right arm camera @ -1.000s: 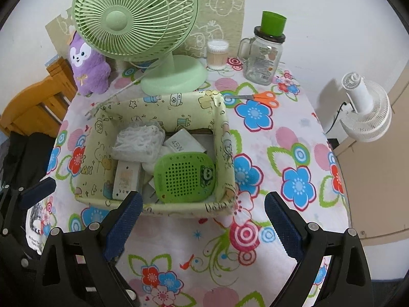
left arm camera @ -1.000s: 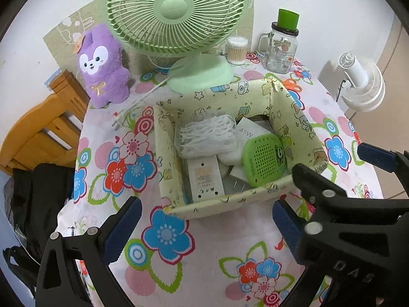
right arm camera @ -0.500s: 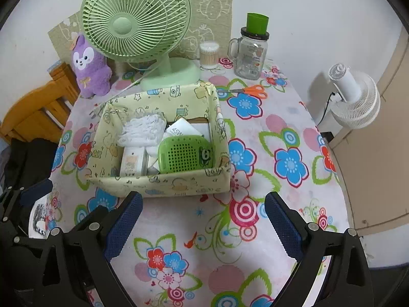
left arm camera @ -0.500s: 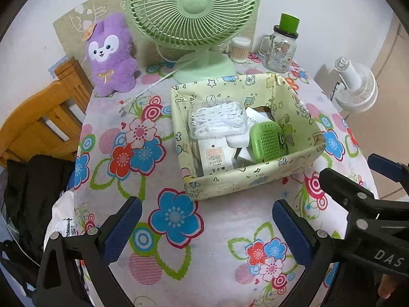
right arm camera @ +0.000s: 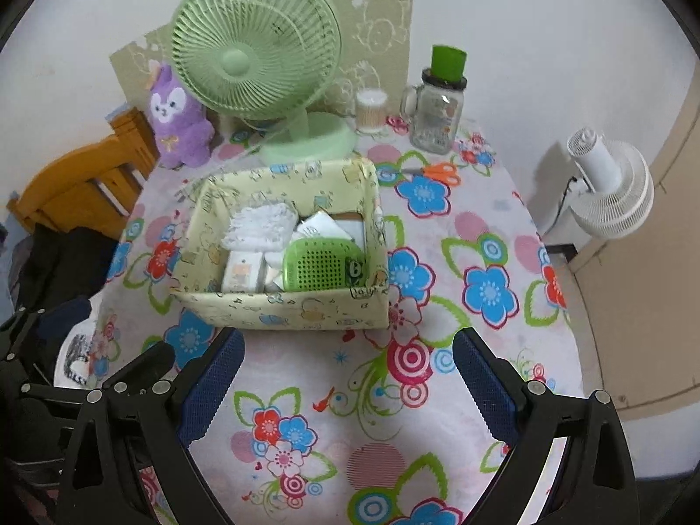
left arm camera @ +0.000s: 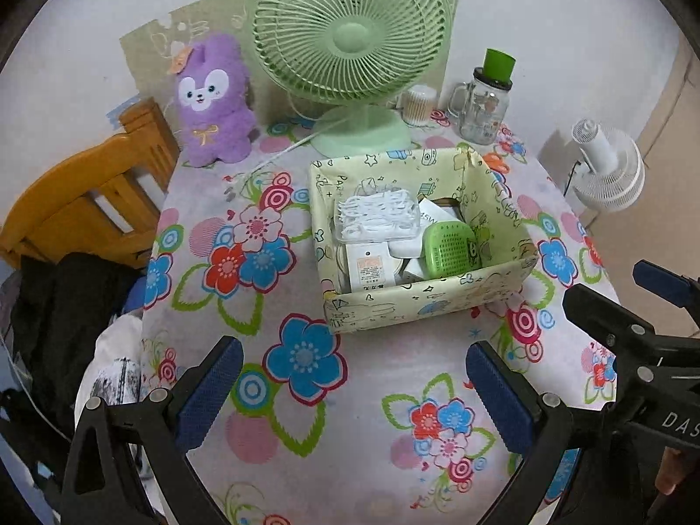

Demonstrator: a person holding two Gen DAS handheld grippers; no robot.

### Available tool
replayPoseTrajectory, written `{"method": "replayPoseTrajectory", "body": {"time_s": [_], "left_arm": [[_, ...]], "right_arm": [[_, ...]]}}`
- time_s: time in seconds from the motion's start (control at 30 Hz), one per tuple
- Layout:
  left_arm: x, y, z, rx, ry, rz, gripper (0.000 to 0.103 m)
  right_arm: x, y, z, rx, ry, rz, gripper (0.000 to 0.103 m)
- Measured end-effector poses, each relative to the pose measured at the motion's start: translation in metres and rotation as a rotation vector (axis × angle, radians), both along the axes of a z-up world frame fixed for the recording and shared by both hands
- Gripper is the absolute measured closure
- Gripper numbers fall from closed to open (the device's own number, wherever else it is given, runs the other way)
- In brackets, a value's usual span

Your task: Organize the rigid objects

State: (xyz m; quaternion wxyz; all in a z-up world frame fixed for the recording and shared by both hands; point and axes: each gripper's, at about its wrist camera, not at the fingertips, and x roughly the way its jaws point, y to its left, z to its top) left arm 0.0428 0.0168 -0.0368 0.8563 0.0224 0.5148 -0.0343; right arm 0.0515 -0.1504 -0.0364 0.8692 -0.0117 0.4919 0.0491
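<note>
In the left wrist view, the left gripper (left arm camera: 352, 387) hangs above the flowered tablecloth (left arm camera: 306, 450) with its jaws spread wide and nothing between them. The box (left arm camera: 420, 306) sits on the table beyond the fingertips, a little right of the midline and well clear of both blue pads (left arm camera: 210, 391). Inside it lie a white mesh pack (left arm camera: 376, 212), a white charger (left arm camera: 369, 267) and a green case (left arm camera: 450, 247), close together and touching. Behind the box stand a green fan (left arm camera: 350, 39), a purple plush (left arm camera: 212, 105), a swab jar (left arm camera: 418, 105) and a glass jar (left arm camera: 483, 105). The right gripper (left arm camera: 634, 315) shows at the right edge, also parted and empty. A wooden chair (left arm camera: 83, 201) is at the left, a white fan (left arm camera: 608, 170) off the table at the right. In the right wrist view, the right gripper (right arm camera: 348, 380) is likewise released, its jaws wide apart over bare cloth. The box (right arm camera: 284, 310) lies just past the left fingertip, left of centre, not touched by either finger. The green case (right arm camera: 323, 264) rests in its near right corner beside the charger (right arm camera: 240, 271), the mesh pack (right arm camera: 260, 223) behind them. Orange scissors (right arm camera: 437, 170) lie on the cloth beyond the box, near the glass jar (right arm camera: 437, 118). Part of the left gripper (right arm camera: 65, 376) appears at the lower left.
</note>
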Motion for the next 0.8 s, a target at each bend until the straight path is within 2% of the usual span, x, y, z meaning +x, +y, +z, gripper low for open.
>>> {"method": "replayPoseTrajectory", "body": {"time_s": [0.2, 0.43, 0.8], "left_arm": [[-0.012, -0.005, 0.016, 0.011, -0.016, 0.038, 0.0], [-0.03, -0.01, 0.04, -0.002, -0.07, 0.08, 0.0], [-0.057, -0.017, 0.076, 0.007, -0.151, 0.084, 0.0]], "right_arm": [[-0.007, -0.008, 0.016, 0.004, -0.034, 0.047, 0.005], [-0.023, -0.024, 0.041, 0.025, -0.075, 0.034, 0.005], [-0.05, -0.037, 0.068, 0.034, -0.138, 0.043, 0.005]]}}
